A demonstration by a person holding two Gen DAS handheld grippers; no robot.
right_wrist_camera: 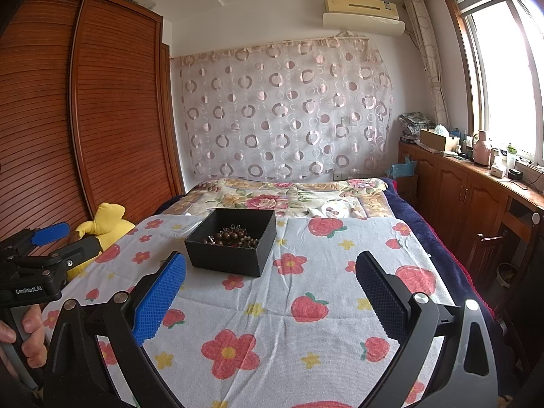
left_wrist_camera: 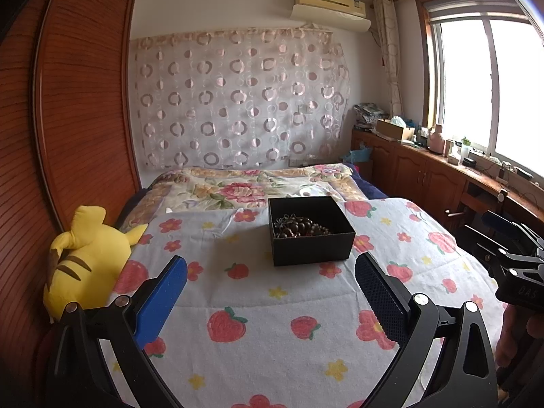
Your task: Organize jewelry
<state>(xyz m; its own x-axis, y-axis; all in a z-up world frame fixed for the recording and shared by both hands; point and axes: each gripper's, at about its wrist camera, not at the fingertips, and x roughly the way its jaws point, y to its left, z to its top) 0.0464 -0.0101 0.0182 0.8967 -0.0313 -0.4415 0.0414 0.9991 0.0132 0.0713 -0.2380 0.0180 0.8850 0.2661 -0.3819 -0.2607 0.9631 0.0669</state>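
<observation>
A black open box (left_wrist_camera: 311, 248) stands on the strawberry-print blanket (left_wrist_camera: 258, 306) of the bed. Dark brown beaded jewelry (left_wrist_camera: 301, 227) lies inside it. The box (right_wrist_camera: 234, 255) and the beads (right_wrist_camera: 233, 236) also show in the right wrist view. My left gripper (left_wrist_camera: 272, 268) is open and empty, held above the blanket a little short of the box. My right gripper (right_wrist_camera: 270, 265) is open and empty, to the right of the left one, with the box ahead and to its left. The left gripper (right_wrist_camera: 51, 234) shows at the left edge of the right wrist view.
A yellow plush toy (left_wrist_camera: 85, 258) lies at the bed's left edge against a wooden wardrobe (left_wrist_camera: 68, 102). A floral quilt (left_wrist_camera: 238, 187) covers the far part of the bed. Wooden cabinets (left_wrist_camera: 425, 170) with clutter run under the window on the right.
</observation>
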